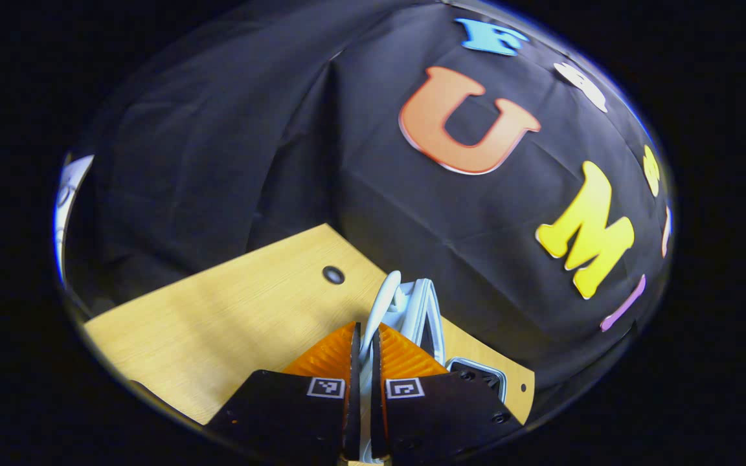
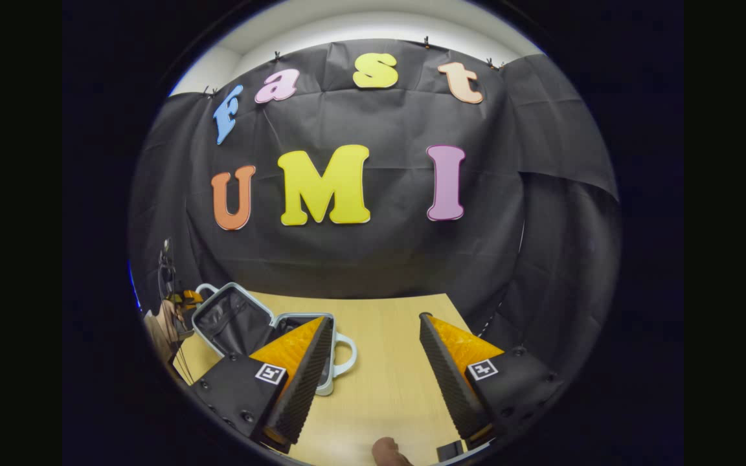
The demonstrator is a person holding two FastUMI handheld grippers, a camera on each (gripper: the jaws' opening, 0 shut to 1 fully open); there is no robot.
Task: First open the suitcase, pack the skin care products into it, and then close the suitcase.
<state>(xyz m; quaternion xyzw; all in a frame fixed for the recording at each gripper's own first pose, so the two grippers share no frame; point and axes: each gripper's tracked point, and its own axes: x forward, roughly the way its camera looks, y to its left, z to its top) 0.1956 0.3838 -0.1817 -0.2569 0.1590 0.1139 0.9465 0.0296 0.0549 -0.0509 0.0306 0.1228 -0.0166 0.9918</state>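
Suitcase (image 2: 263, 330) lies open on table (image 2: 386, 362); left gripper (image 1: 364, 336) pinches its edge, right gripper (image 2: 373, 362) spread.

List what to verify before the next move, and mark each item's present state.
1. Suitcase open: ok, lid stands raised.
2. Left claw grip: ok, shut on the suitcase's pale edge.
3. Right claw free: ok, open and holding nothing.
4. Skin care products located: cannot tell.
5. Suitcase base ready to fill: cannot tell, a right claw finger covers part of it.
6. Table room beside the suitcase: ok.
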